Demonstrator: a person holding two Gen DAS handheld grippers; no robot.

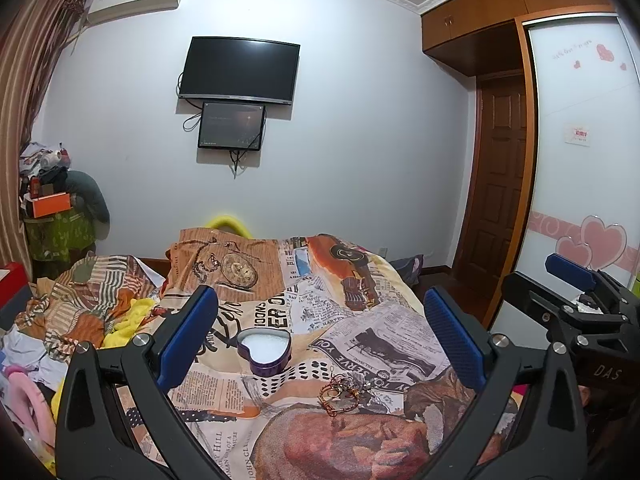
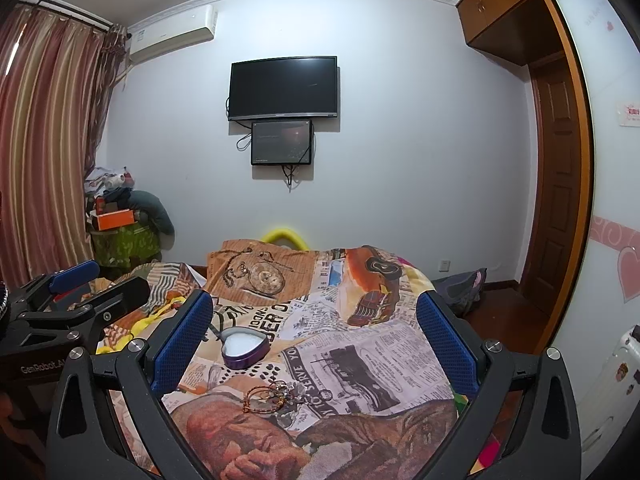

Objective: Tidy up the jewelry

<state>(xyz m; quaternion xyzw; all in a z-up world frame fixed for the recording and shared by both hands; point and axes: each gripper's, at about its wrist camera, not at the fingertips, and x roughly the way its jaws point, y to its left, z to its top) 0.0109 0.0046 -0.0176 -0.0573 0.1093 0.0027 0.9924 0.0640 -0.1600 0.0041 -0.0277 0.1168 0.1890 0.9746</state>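
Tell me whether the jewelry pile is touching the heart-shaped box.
Apart. In the left wrist view the jewelry pile lies nearer the camera than the heart-shaped box, with a strip of printed bedspread showing between them; the right wrist view agrees.

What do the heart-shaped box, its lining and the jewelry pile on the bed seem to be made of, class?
Heart-shaped box: probably thin metal, painted glossy purple; its wall catches a sheen.
Lining: white and matte, likely foam or padding; too small to be sure.
Jewelry pile: thin wire or cord loops, coppery and gold, with small beads; the exact material is unclear.
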